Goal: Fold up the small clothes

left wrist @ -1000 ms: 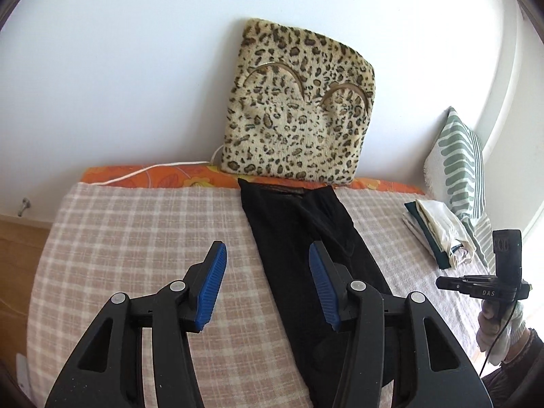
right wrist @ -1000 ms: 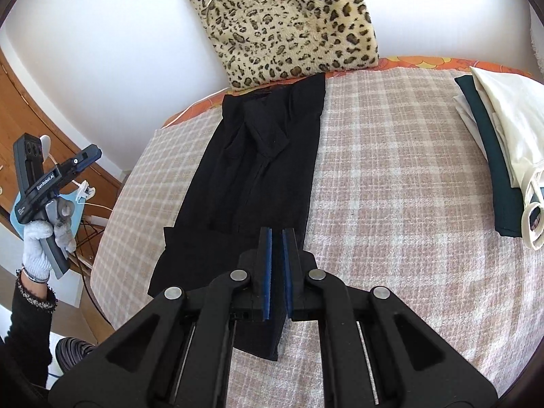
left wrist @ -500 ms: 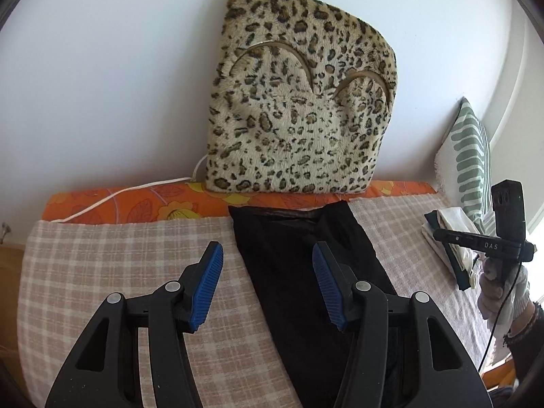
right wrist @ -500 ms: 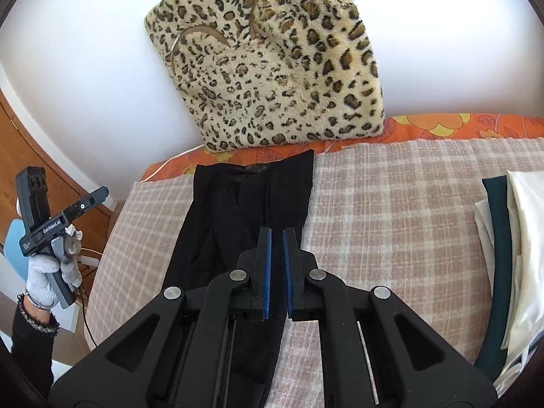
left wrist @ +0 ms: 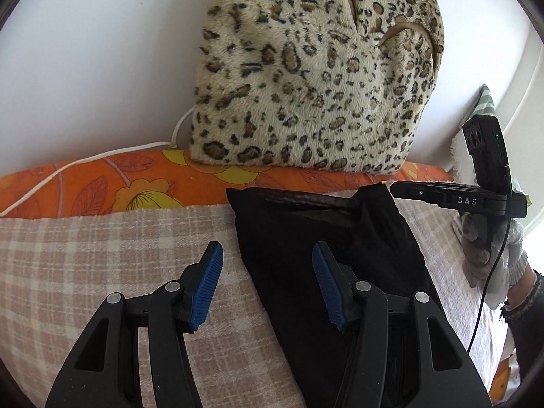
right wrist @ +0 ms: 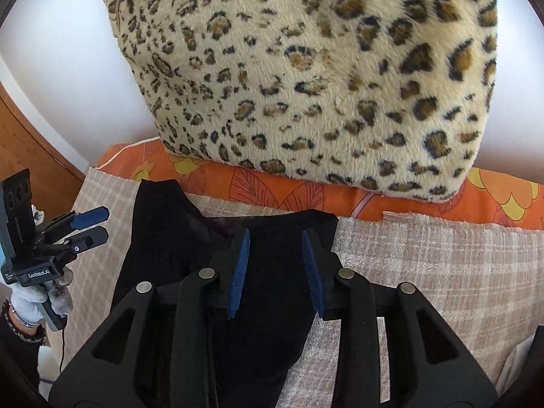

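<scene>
A black garment (left wrist: 326, 234) lies flat and lengthwise on the checked beige bedspread (left wrist: 102, 255), its top end near the orange sheet. My left gripper (left wrist: 267, 280) is open, hovering over the garment's top left edge. My right gripper (right wrist: 276, 272) is open above the garment (right wrist: 272, 238) near its top right corner. The right gripper also shows at the right of the left wrist view (left wrist: 394, 188), and the left gripper at the left of the right wrist view (right wrist: 102, 224). Neither holds anything.
A leopard-print cushion (left wrist: 316, 78) leans on the white wall just behind the garment. An orange floral sheet (left wrist: 142, 183) with a white cable (left wrist: 68, 166) runs along the bed's far edge. A wooden panel (right wrist: 30, 142) stands at the left.
Both grippers have moved forward along the garment to its top end near the cushion. The right gripper, shut before, has opened. The left stayed open.
</scene>
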The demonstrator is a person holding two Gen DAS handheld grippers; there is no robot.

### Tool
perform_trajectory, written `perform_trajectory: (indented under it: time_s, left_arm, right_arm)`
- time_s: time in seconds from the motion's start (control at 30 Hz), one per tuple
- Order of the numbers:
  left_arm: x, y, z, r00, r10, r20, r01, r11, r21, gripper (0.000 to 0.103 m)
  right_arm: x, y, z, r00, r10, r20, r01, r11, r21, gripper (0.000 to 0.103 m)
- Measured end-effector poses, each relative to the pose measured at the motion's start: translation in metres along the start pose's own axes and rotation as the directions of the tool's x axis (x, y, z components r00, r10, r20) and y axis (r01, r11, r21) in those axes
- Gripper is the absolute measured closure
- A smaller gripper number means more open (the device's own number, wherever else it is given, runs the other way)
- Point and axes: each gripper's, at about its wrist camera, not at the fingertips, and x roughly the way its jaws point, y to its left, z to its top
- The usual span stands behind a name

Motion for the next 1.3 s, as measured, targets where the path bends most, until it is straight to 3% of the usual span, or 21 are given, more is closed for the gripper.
perform_trajectory:
  time_s: [0.07, 0.17, 0.2, 0.27, 0.47, 0.6, 0.63, 0.67, 0.7, 0.9, 1.03, 1.13, 1.2, 1.3]
  left_arm:
    - [0.005, 0.003, 0.002, 1.0, 0.001, -0.002, -0.001, 1.0, 0.004, 0.049]
    - [0.012, 0.005, 0.004, 1.0, -0.004, -0.007, 0.004, 1.0, 0.011, 0.049]
    - [0.013, 0.005, 0.005, 1.0, -0.006, -0.005, 0.006, 1.0, 0.016, 0.049]
    - [0.016, 0.005, 0.007, 1.0, -0.006, 0.001, 0.006, 1.0, 0.025, 0.049]
    - [0.021, 0.007, 0.012, 1.0, -0.003, 0.006, 0.003, 1.0, 0.027, 0.049]
    - [0.021, 0.008, 0.012, 1.0, -0.021, 0.004, 0.021, 0.999, 0.035, 0.049]
    - [0.021, 0.009, 0.012, 1.0, -0.023, 0.0, 0.023, 0.999, 0.036, 0.049]
    - [0.021, 0.01, 0.012, 1.0, -0.023, -0.005, 0.024, 0.999, 0.034, 0.049]
    - [0.022, 0.011, 0.012, 1.0, -0.025, -0.008, 0.025, 0.999, 0.031, 0.049]
    - [0.025, 0.016, 0.01, 0.999, -0.041, -0.017, 0.042, 0.999, 0.024, 0.049]
    - [0.031, 0.022, 0.01, 0.999, -0.044, -0.026, 0.044, 0.999, 0.009, 0.049]
    - [0.033, 0.027, 0.011, 0.999, -0.045, -0.026, 0.045, 0.999, -0.007, 0.049]
    - [0.035, 0.03, 0.011, 0.999, -0.05, -0.019, 0.05, 0.999, -0.015, 0.049]
    - [0.04, 0.035, 0.012, 0.998, -0.061, -0.016, 0.06, 0.998, -0.036, 0.049]
  right_arm:
    - [0.012, -0.002, 0.003, 1.0, -0.004, -0.025, 0.004, 1.0, 0.014, 0.069]
    - [0.028, 0.004, 0.002, 0.995, -0.085, -0.059, 0.083, 0.996, -0.046, 0.07]
    - [0.032, 0.006, 0.002, 0.992, -0.113, -0.061, 0.108, 0.992, -0.068, 0.073]
    - [0.038, 0.008, 0.001, 0.99, -0.122, -0.073, 0.115, 0.989, -0.091, 0.093]
    - [0.045, 0.015, 0.012, 0.986, -0.168, -0.019, 0.165, 0.978, -0.126, 0.101]
    - [0.009, -0.001, 0.019, 0.996, 0.007, 0.088, -0.004, 0.999, -0.033, 0.1]
    - [0.002, -0.011, 0.017, 0.994, 0.04, 0.098, -0.042, 0.999, 0.01, 0.092]
    - [-0.003, -0.021, 0.013, 0.994, 0.04, 0.106, -0.047, 0.997, 0.055, 0.083]
    - [-0.006, -0.032, 0.008, 0.993, 0.03, 0.116, -0.041, 0.995, 0.096, 0.081]
    - [0.013, -0.068, -0.014, 0.994, 0.089, 0.059, -0.099, 0.978, 0.185, 0.081]
    - [0.025, -0.066, -0.017, 0.992, 0.113, 0.063, -0.123, 0.975, 0.186, 0.08]
    - [0.027, -0.058, -0.014, 0.981, 0.18, 0.077, -0.191, 0.966, 0.176, 0.08]
    - [0.024, -0.049, -0.011, 0.986, 0.143, 0.087, -0.154, 0.979, 0.135, 0.096]
    - [0.021, -0.036, 0.001, 0.993, 0.052, 0.102, -0.059, 0.996, 0.066, 0.098]
